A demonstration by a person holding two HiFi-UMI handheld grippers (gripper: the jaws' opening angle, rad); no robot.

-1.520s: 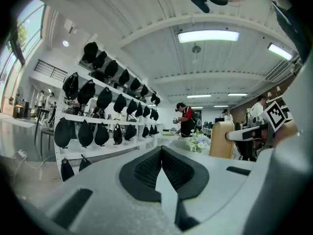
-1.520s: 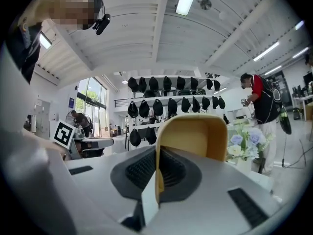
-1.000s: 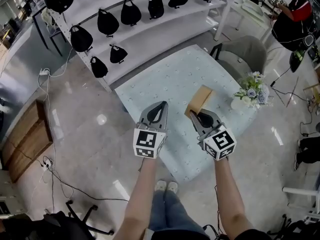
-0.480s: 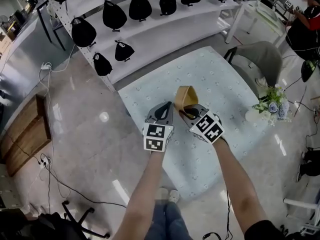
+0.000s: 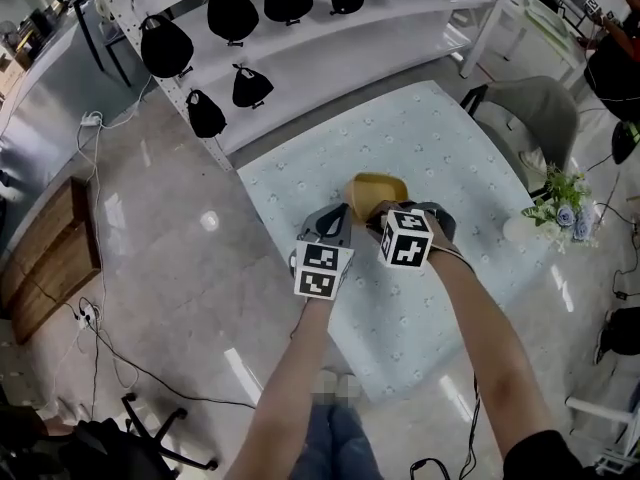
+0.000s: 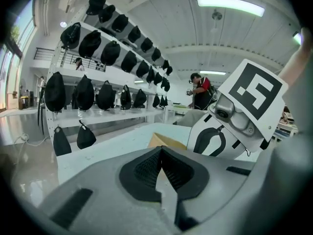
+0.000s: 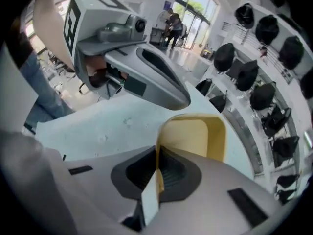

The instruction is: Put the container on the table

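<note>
Right gripper [image 7: 156,165] is clenched on the near wall of the yellow paper container [image 7: 193,136], held over the pale table [image 7: 112,126]; left gripper [image 6: 160,163] is kept shut, empty.

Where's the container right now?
Head view, centre: the container is over the table's middle, its wall pinched by the right gripper, with the left gripper just to its left.
</note>
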